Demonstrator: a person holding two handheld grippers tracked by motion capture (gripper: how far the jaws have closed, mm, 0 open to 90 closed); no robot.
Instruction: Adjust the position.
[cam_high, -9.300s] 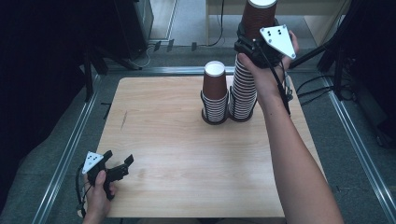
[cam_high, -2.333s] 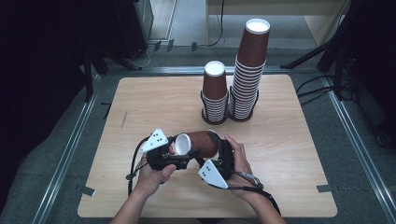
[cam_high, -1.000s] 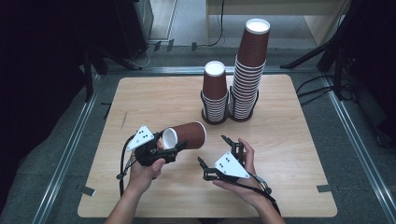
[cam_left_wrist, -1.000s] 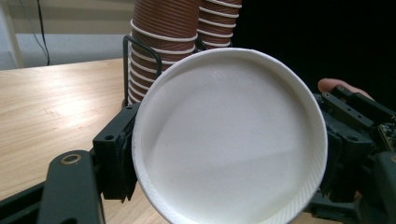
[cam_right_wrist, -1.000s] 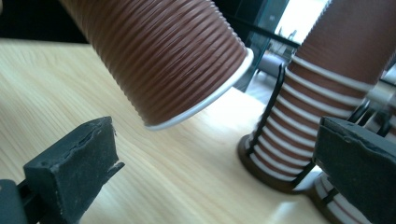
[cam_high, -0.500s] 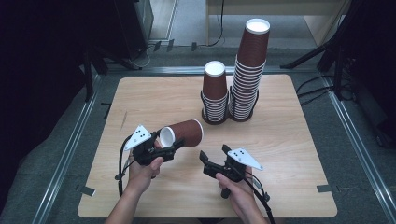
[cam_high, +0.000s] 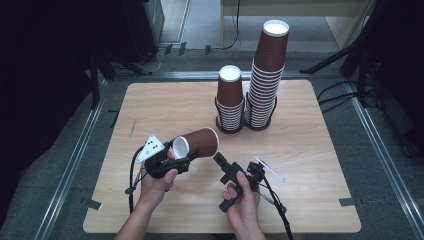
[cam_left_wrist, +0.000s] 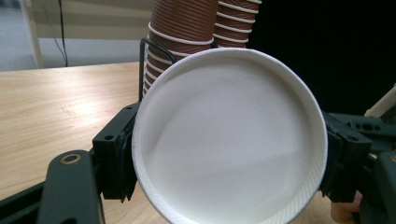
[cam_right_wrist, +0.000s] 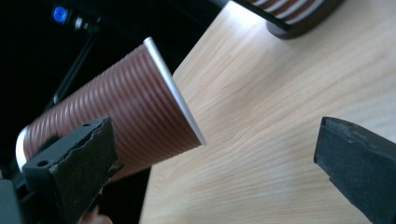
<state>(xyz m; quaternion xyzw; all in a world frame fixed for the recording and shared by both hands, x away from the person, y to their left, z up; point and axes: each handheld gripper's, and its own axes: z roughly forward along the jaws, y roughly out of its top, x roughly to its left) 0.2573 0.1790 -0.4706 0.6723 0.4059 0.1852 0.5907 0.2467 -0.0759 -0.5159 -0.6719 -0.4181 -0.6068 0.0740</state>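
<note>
Half done by the look of it: single cup (cam_high: 196, 144) off the stacks, not yet set anywhere. Held on its side above the desk (cam_high: 150, 107), in front and left of the short stack (cam_high: 230, 105). Left gripper (cam_high: 175, 159) fingers clamped near its rim. Ribbed brown outside, white inside. Right gripper (cam_high: 222, 162) fingers wide apart, empty, right of the cup. Tall stack (cam_high: 265, 85) beyond.
</note>
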